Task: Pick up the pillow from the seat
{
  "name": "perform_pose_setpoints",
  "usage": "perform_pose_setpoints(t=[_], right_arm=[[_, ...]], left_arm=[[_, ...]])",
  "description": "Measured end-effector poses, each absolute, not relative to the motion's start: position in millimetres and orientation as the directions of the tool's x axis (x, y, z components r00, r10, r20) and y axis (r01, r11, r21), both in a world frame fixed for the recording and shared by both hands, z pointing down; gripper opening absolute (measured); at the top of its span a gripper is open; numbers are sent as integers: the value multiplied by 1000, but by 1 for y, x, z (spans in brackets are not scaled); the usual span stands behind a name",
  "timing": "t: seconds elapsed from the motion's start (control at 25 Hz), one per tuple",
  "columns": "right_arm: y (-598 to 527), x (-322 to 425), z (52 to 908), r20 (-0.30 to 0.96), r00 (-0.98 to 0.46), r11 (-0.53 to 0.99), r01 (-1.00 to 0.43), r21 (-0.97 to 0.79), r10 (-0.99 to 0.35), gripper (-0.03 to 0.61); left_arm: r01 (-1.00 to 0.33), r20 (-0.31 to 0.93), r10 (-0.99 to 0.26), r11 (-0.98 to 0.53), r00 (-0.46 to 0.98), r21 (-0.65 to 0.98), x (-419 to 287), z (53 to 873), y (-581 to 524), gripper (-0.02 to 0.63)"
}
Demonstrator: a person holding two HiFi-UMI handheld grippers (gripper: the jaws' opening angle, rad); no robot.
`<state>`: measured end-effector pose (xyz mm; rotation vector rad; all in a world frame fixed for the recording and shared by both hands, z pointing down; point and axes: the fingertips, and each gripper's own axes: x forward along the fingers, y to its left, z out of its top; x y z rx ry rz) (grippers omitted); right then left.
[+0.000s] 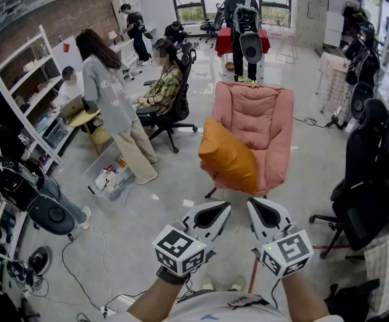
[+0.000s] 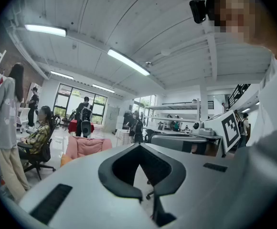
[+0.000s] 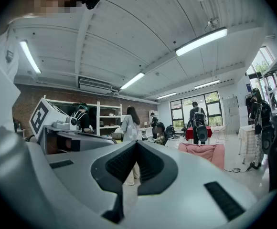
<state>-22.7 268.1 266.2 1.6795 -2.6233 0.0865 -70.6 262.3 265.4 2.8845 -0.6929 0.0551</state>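
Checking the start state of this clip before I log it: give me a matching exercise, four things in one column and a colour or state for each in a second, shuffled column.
Things:
1. pillow
2. armchair
3. left gripper
4. cloth on the far table

Colour or state:
a. pink
b. shut, holding nothing
c. red
d. orange

Pairs: 1-d, 2-a, 3-b, 4-c
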Motion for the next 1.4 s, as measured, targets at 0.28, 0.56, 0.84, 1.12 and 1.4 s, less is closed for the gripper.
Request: perform_pose_setpoints(t=[0.28,0.56,0.84,1.12,1.4], right_arm=[[271,-18,266,54,-422,421,-906,-34,-905,14],[273,-7,269,21,-429,426,-901,-84,-903,15],[275,14,272,7,-410,406,-906,-120,-912,15],[283,26,274,-3,-412,409,-902,-140,-911,15],[280,40,271,-13,-394,391,-910,-140,-919,15]], left_arm=[[-465,82,-458,-871,885,156,-65,264,266,9],[-479,93,-470,-863,878,158,-59,272,267,9],[-516,96,-507,-844,857,146,-58,272,263,9],[-530,117,-517,-838,848,131,-45,274,272,9],[-521,128,-507,-845,852,125,-32,277,269,9]])
